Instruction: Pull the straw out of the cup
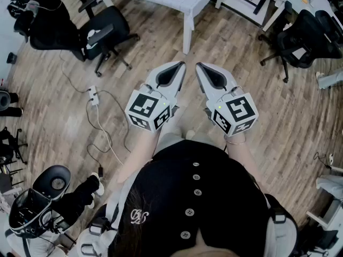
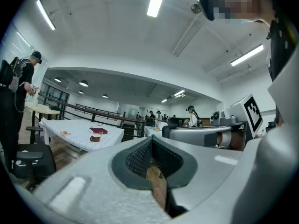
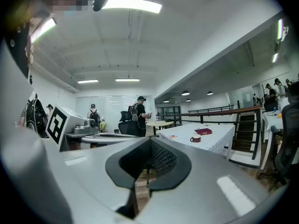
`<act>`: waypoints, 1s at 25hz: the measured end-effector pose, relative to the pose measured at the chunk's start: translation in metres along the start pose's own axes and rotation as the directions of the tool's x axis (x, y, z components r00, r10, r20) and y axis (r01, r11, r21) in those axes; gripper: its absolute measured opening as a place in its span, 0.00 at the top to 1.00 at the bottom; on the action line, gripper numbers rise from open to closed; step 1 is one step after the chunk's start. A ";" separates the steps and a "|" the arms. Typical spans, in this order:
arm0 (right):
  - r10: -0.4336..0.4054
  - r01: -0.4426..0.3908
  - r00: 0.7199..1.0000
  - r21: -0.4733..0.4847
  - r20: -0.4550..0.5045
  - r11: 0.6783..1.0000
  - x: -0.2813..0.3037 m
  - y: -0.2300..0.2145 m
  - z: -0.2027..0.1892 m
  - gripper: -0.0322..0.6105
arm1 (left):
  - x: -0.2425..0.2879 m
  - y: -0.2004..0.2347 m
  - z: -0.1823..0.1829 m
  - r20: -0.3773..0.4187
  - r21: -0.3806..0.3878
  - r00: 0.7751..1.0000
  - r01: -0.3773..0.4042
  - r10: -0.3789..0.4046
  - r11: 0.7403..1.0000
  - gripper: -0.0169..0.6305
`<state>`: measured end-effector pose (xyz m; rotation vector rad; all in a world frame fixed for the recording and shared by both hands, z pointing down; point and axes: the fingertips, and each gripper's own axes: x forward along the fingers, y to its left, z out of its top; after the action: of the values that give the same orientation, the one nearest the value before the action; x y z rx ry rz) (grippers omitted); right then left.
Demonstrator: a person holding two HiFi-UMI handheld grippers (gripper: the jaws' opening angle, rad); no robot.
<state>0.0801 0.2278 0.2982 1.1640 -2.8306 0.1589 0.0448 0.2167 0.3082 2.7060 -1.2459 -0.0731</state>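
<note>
Open office, pale wood-plank floor (image 1: 257,106) underfoot. Held left tool (image 1: 181,65) and right tool (image 1: 198,66) level, side by side, well short of the cup (image 3: 195,138); smooth grey jaws pressed together on nothing. Saw the small round cup on a white gridded tabletop (image 3: 217,143), dark red book (image 3: 204,131) just behind it; no straw discernible. Judged nothing begun: next, close in, part jaws, pinch lightly.

- Ahead of you, bare wood-plank floor (image 1: 230,42) runs open up to the white tile-topped table (image 1: 187,1).
- A black wheeled office chair (image 1: 107,28) stands left of that lane, another black mesh office chair (image 1: 303,33) right of it.
- A white power strip with loose cables (image 1: 94,96) lies on the floor at your left.
</note>
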 end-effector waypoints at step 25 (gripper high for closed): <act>-0.044 0.044 0.999 -0.009 0.006 0.999 0.045 -0.005 0.000 0.95 | 0.014 0.033 0.003 0.006 0.017 0.998 0.064 -0.064 0.998 0.97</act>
<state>0.0518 0.1924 0.3032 1.2266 -2.8052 0.1403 0.0292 0.1847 0.3114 2.7626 -1.1668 -0.0793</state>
